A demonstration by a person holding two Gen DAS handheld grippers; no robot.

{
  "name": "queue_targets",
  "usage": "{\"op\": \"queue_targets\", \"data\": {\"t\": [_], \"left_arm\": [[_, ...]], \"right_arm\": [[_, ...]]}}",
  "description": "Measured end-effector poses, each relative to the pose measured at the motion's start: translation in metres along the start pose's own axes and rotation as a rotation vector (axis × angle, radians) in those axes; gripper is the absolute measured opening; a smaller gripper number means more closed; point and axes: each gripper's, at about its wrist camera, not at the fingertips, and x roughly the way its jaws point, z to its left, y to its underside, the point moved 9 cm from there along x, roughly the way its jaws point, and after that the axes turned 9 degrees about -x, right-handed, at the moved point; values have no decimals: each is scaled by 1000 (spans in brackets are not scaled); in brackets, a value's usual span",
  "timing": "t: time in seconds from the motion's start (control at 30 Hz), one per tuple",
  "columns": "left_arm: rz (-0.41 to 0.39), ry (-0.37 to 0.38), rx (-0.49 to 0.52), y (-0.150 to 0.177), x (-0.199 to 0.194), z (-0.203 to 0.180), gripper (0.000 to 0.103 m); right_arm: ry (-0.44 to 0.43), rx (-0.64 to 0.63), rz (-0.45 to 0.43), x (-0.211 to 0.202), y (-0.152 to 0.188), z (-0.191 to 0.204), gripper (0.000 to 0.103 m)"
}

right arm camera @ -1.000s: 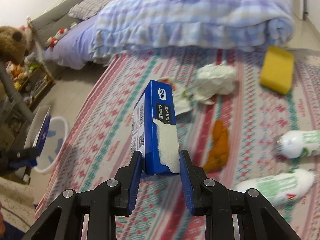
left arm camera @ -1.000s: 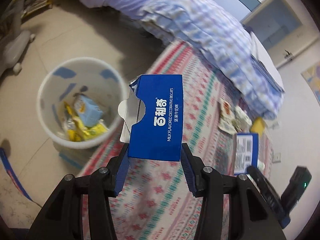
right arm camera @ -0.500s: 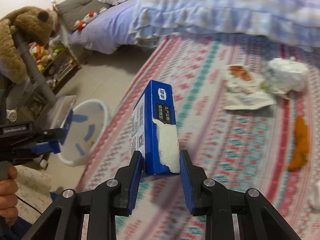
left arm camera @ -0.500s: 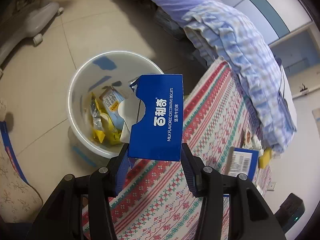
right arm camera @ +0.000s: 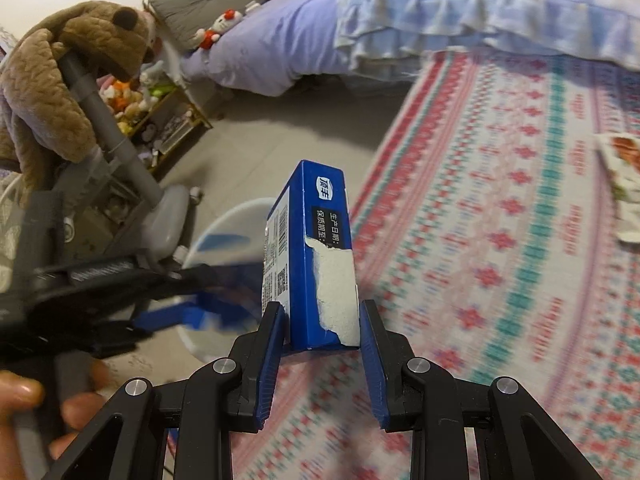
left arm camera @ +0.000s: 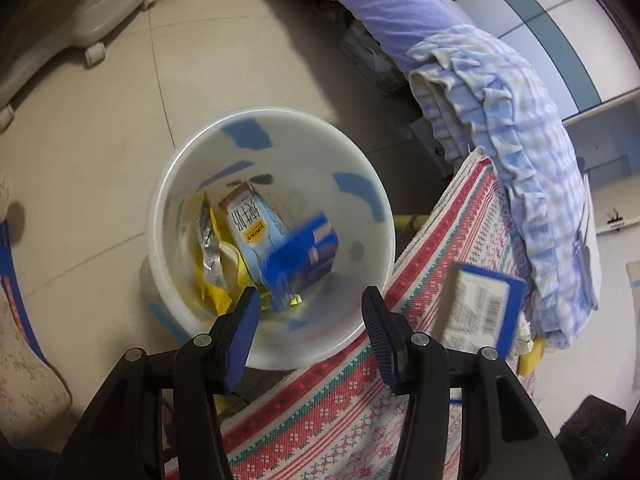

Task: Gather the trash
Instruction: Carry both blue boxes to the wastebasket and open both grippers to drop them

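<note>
The white waste bin [left arm camera: 160,208] stands on the tiled floor directly below my left gripper [left arm camera: 310,294]. Its jaws are opening, with nothing between them. A blue biscuit box [left arm camera: 304,256] shows blurred inside the bin, on top of a light blue milk carton [left arm camera: 248,224] and yellow wrappers [left arm camera: 208,272]. My right gripper [right arm camera: 322,308] is shut on a second blue box [right arm camera: 312,256] with a torn white patch, held upright over the rug's edge. That box [left arm camera: 480,308] also shows at the right of the left wrist view. The bin [right arm camera: 240,216] lies just left of it.
A patterned red and teal rug [right arm camera: 520,240] runs beside the bin, with an opened wrapper [right arm camera: 620,168] on it. A bed with a checked quilt [right arm camera: 480,8] borders the rug. A plush dog [right arm camera: 60,60] hangs on a wheeled chair [left arm camera: 60,20] nearby. A hand [right arm camera: 24,396] grips the left tool.
The left gripper moved over the bin and let go of the blue biscuit box, which dropped in. The right gripper carried its box left toward the bin.
</note>
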Motion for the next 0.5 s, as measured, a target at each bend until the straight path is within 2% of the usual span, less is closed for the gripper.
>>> {"op": "queue_targets", "data": {"t": [0.1, 0.33, 0.5], "left_arm": [[-21, 21, -5, -5, -18, 1, 55], [-53, 72, -99, -17, -56, 17, 55], [-86, 54, -126, -24, -69, 30, 55]], "right_arm": [[10, -19, 9, 11, -3, 8, 34], [-10, -83, 42, 44, -15, 41, 34], [-30, -142, 81, 72, -18, 71, 36]]}}
